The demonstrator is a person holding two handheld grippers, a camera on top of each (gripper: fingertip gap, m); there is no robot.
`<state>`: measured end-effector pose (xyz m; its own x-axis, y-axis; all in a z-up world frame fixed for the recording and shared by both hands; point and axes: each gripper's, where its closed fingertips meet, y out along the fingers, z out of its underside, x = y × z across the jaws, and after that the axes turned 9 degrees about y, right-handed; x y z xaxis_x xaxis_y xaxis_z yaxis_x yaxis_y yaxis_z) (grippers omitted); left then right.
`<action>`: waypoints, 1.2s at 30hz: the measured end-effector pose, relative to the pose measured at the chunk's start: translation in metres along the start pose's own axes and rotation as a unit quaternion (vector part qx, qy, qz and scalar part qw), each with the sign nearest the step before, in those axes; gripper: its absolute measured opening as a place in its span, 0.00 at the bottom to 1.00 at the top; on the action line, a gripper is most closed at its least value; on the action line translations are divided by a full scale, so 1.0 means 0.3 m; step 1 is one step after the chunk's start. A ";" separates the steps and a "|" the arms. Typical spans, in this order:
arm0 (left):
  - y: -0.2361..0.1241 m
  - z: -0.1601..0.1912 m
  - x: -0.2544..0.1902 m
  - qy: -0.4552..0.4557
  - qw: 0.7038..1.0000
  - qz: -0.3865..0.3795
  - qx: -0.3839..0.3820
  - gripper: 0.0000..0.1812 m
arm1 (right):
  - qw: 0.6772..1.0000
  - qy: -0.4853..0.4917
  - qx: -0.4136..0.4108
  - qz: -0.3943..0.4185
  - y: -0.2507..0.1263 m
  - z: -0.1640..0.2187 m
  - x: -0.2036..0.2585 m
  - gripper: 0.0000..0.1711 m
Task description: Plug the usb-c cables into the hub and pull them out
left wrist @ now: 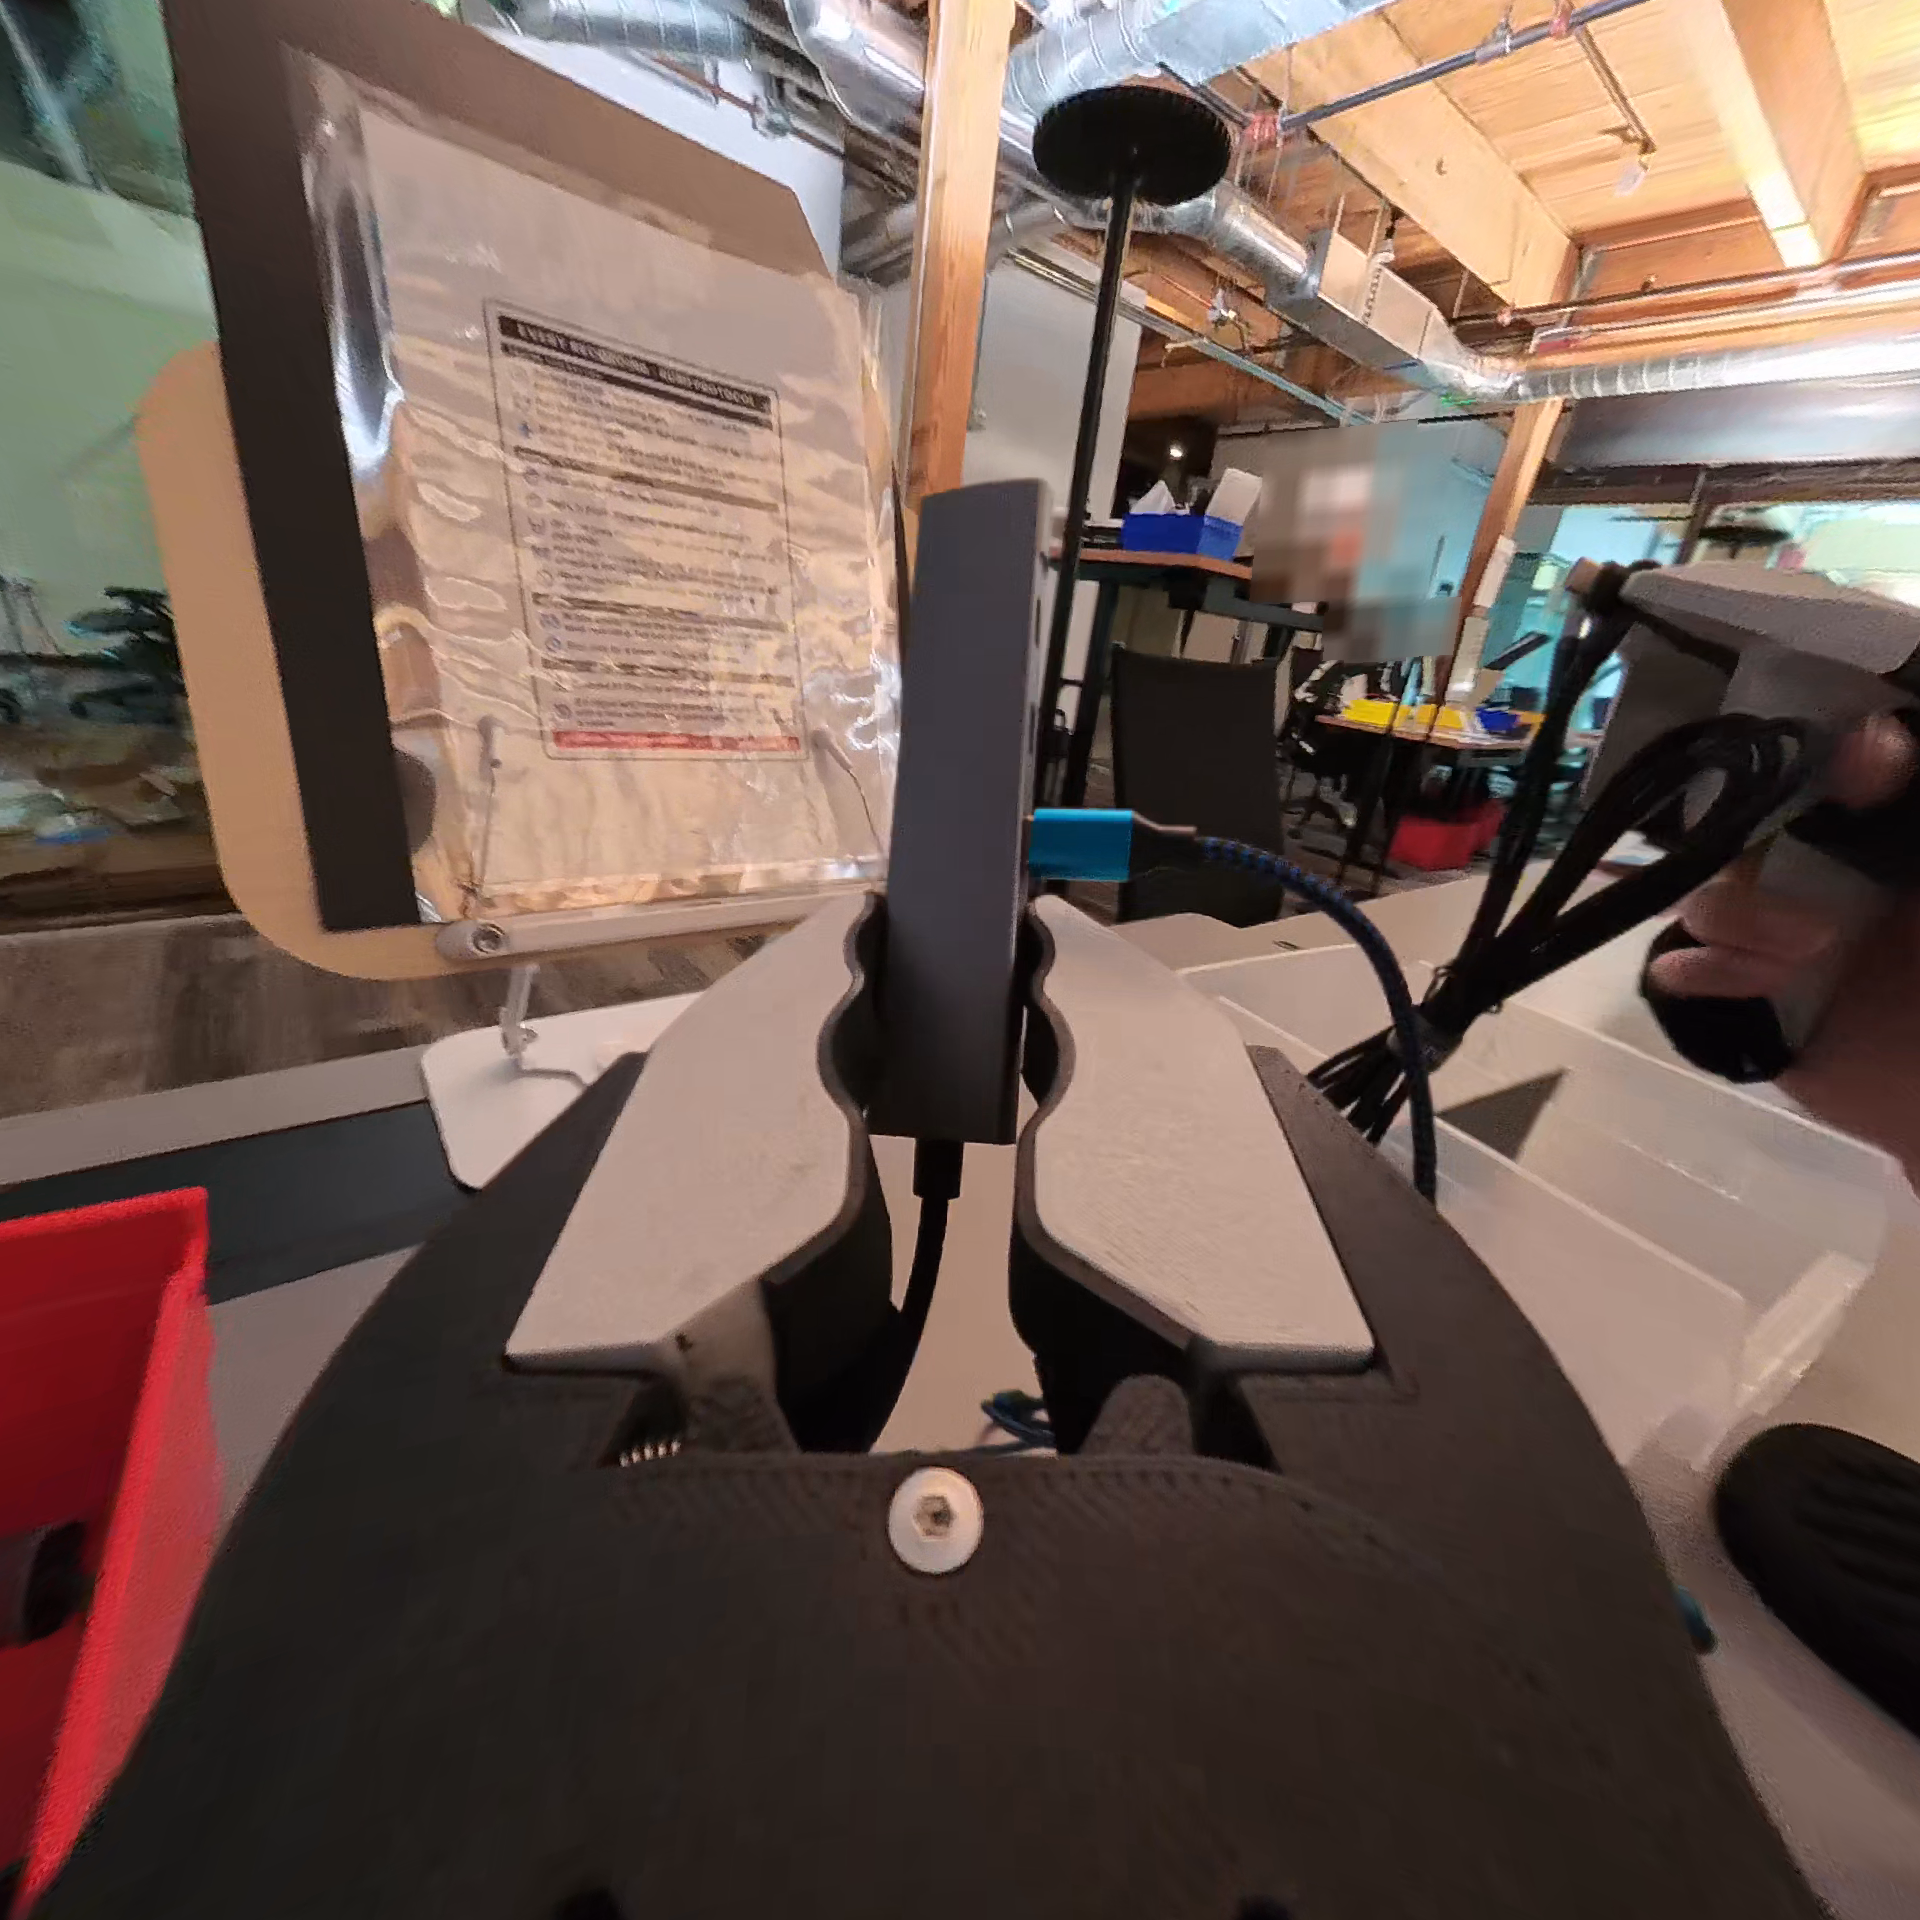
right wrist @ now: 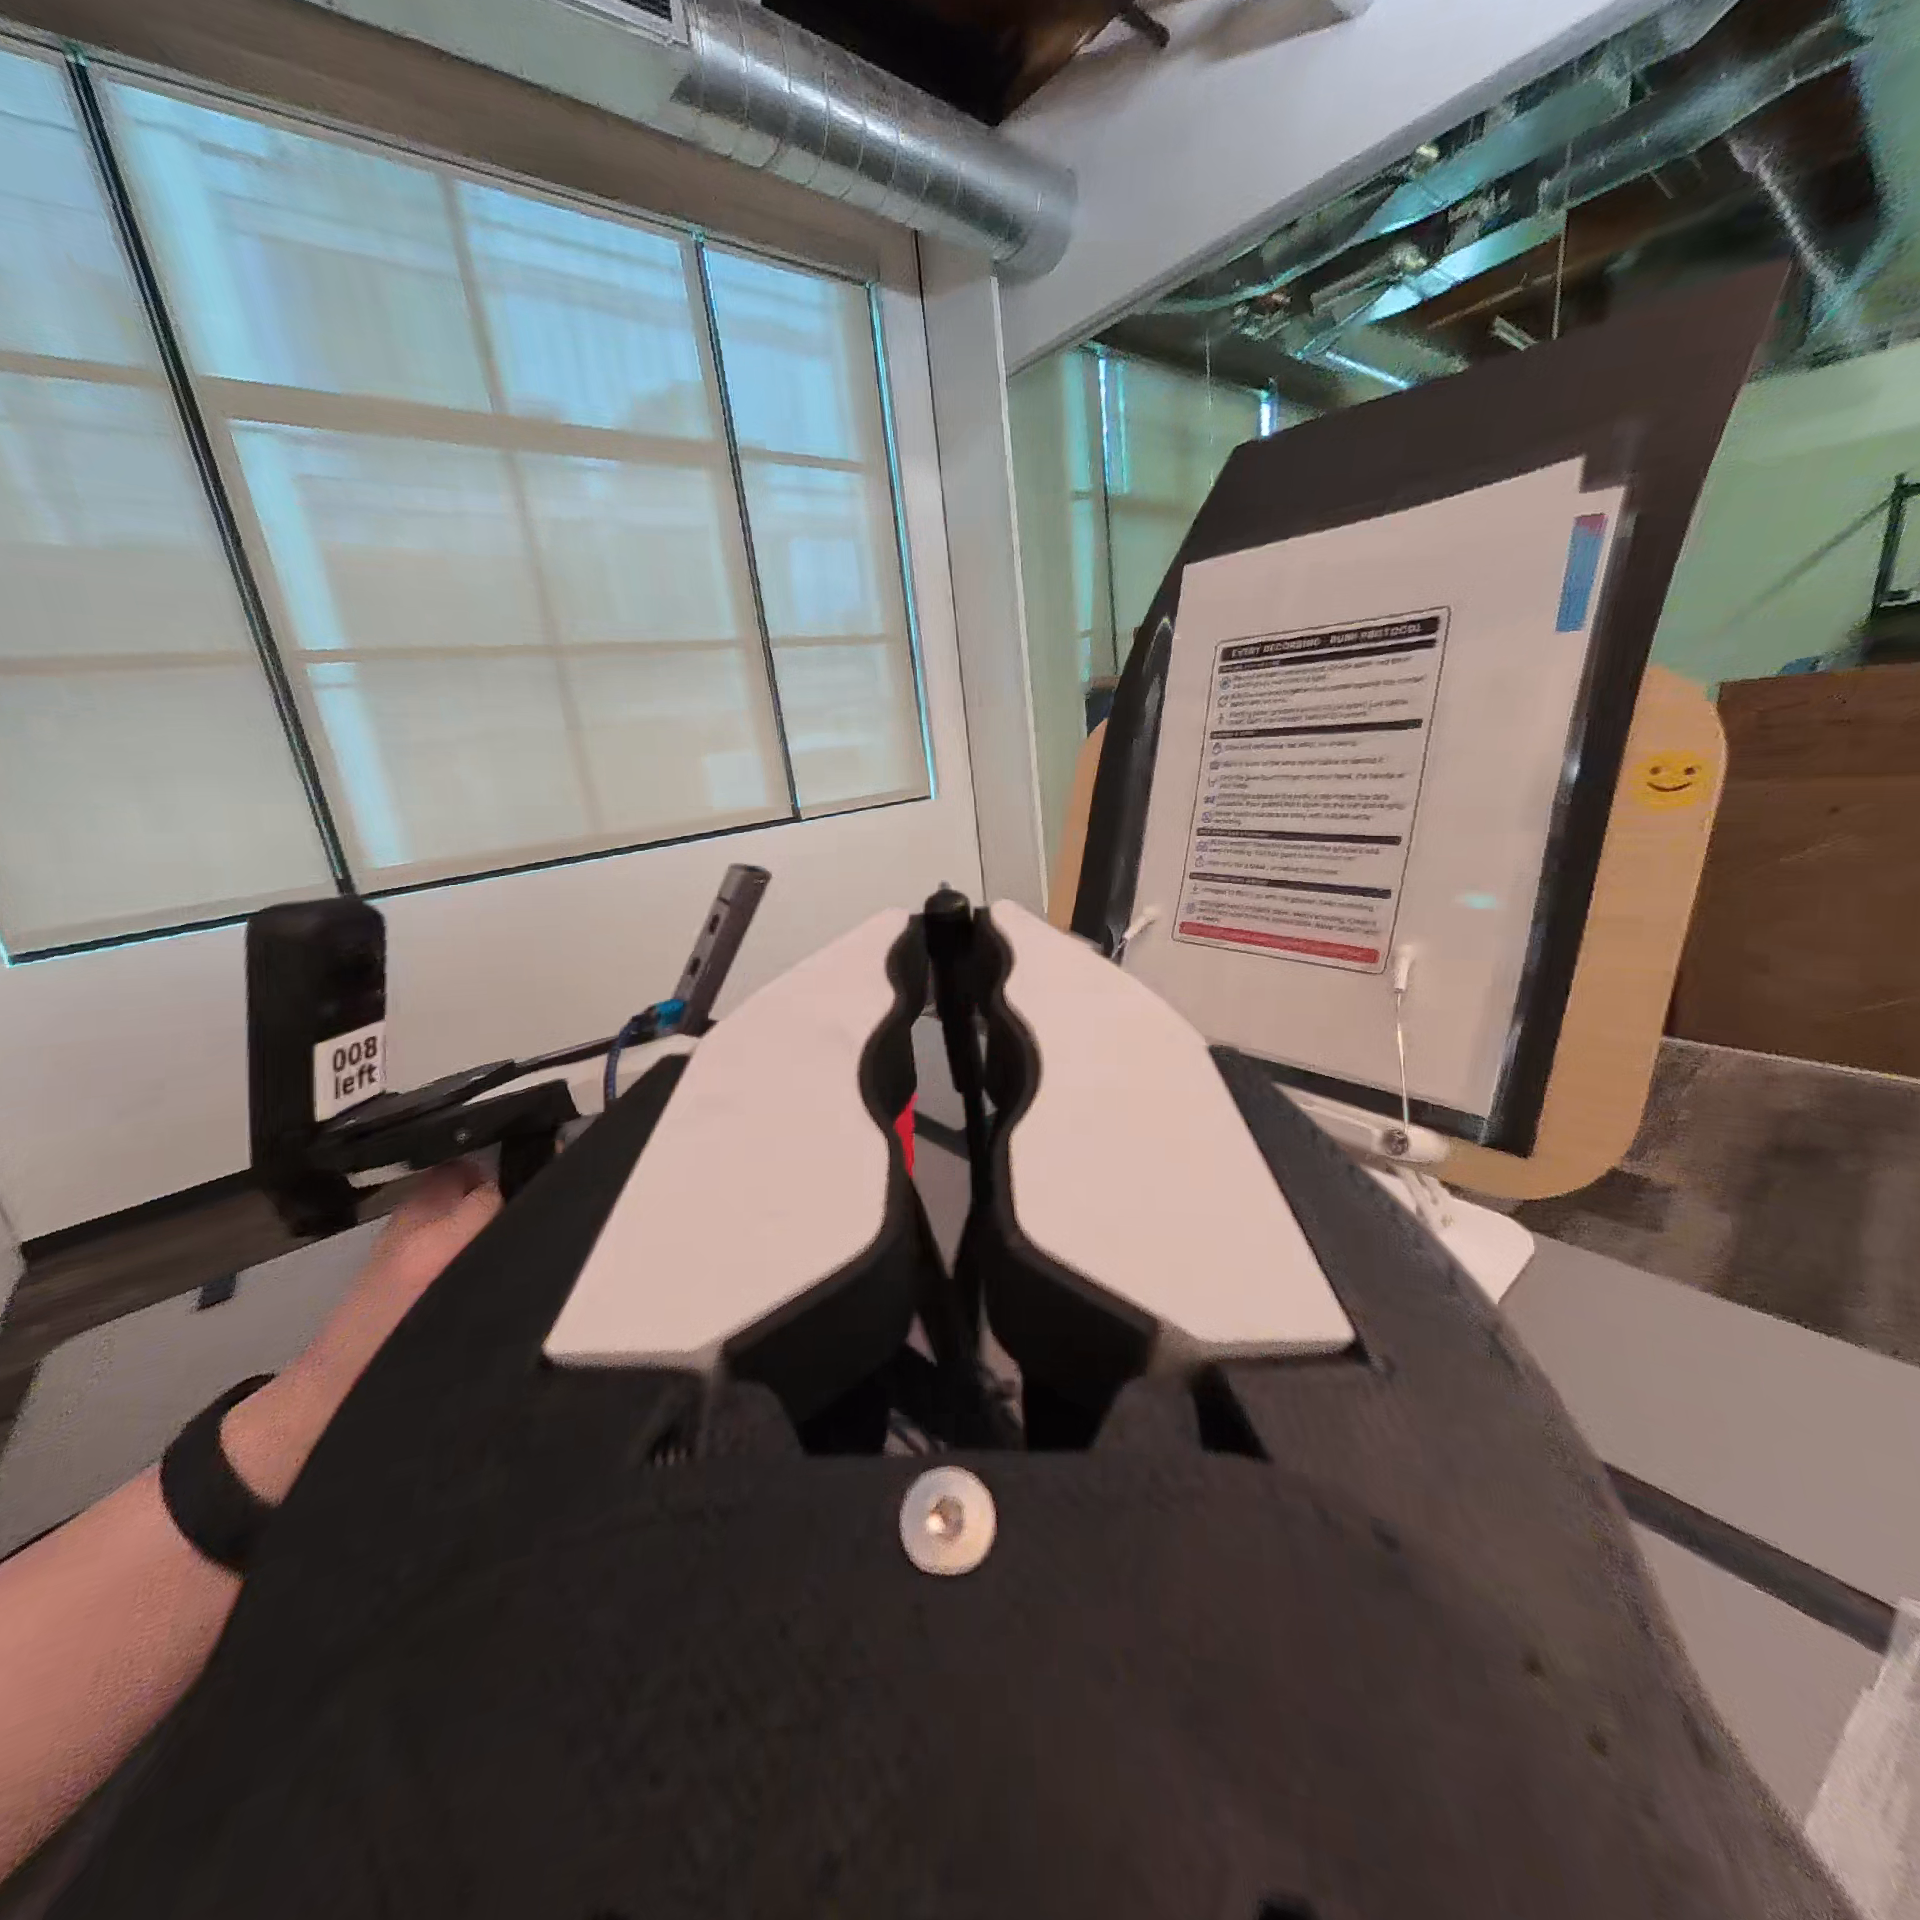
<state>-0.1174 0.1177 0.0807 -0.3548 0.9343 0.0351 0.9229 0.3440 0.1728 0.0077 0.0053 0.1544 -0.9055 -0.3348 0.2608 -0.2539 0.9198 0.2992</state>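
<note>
My left gripper is shut on a dark grey hub and holds it upright above the table. A blue USB-C plug with a blue-black braided cable sits in the hub's right side. The hub's own black cord hangs from its bottom end. My right gripper is shut on a black USB-C cable, its plug tip just past the fingertips. In the left wrist view the right gripper is off to the right with a bundle of black cable hanging from it. The hub shows far left in the right wrist view.
A sign board with a printed sheet in plastic stands on a white stand behind the hub. A red bin is at the left. A clear plastic tub is at the right, with the braided cable running into it. A black lamp pole rises behind.
</note>
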 end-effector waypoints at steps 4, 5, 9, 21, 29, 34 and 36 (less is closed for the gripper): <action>-0.017 -0.050 0.018 0.076 0.996 -0.048 -0.028 0.12 | 0.996 0.071 0.028 -0.043 0.008 0.010 0.047 0.05; -0.014 -0.066 0.016 0.100 0.993 -0.057 -0.034 0.12 | 0.993 0.095 0.041 -0.064 0.012 0.019 0.078 0.05; 0.019 -0.128 -0.014 0.183 0.978 -0.085 -0.060 0.12 | 0.965 0.188 0.082 -0.163 0.006 0.035 0.237 0.05; 0.047 -0.226 -0.121 0.259 0.950 -0.114 -0.133 0.12 | 0.881 0.362 0.058 -0.299 -0.049 -0.012 0.482 0.05; 0.029 -0.293 -0.256 0.271 0.940 -0.106 -0.177 0.12 | 0.945 0.256 -0.028 -0.200 -0.026 -0.027 0.372 0.05; 0.022 -0.320 -0.341 0.299 0.930 -0.097 -0.192 0.12 | 0.944 0.259 -0.045 -0.199 -0.030 -0.024 0.386 0.05; 0.019 -0.324 -0.365 0.314 0.924 -0.099 -0.196 0.12 | 0.945 0.256 -0.057 -0.196 -0.034 -0.032 0.384 0.05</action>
<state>-0.0879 0.0081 0.1736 -0.6409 0.5763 0.5071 0.7495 0.3269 0.5757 -0.0909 -0.0446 0.1902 -0.4595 -0.7270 0.5102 -0.4711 0.6865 0.5539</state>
